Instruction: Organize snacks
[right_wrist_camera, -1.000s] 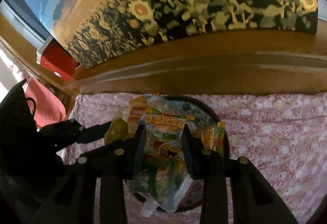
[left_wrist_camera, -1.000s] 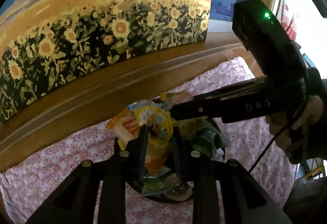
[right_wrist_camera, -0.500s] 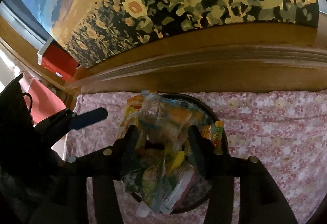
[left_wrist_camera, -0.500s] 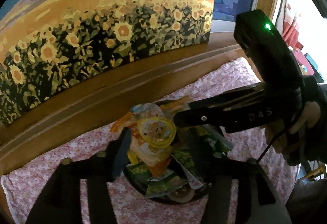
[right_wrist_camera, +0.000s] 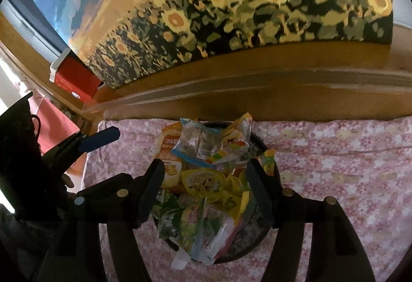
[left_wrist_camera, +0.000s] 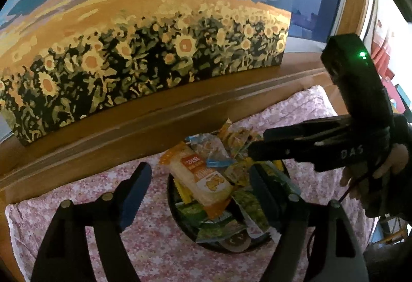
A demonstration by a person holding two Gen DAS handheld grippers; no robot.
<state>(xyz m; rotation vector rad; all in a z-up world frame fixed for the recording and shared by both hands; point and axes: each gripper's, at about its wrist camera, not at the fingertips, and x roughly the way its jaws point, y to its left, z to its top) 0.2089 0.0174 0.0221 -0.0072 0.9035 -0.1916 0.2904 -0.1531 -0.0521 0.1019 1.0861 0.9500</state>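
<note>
A dark round bowl (left_wrist_camera: 180,220) (right_wrist_camera: 260,233) on the pink floral cloth is heaped with snack packets. An orange cracker pack (left_wrist_camera: 203,176) lies on top, with green packets (left_wrist_camera: 247,202) beside it. In the right wrist view a clear blue-edged packet (right_wrist_camera: 200,143) and yellow jelly cups (right_wrist_camera: 203,181) top the pile. My left gripper (left_wrist_camera: 198,191) is open and empty, its jaws spread wide over the bowl. My right gripper (right_wrist_camera: 206,189) is open and empty above the pile; it also shows in the left wrist view (left_wrist_camera: 303,145).
A sunflower painting (left_wrist_camera: 144,55) stands on a wooden ledge (left_wrist_camera: 154,125) just behind the bowl. A red box (right_wrist_camera: 74,78) sits at the far left of the ledge. Pink floral cloth (right_wrist_camera: 334,153) extends to the right of the bowl.
Both grippers were shut on snacks one second ago: the left on a yellow jelly cup, the right on a green pouch. Both opened, dropped them into the bowl and drew back.
</note>
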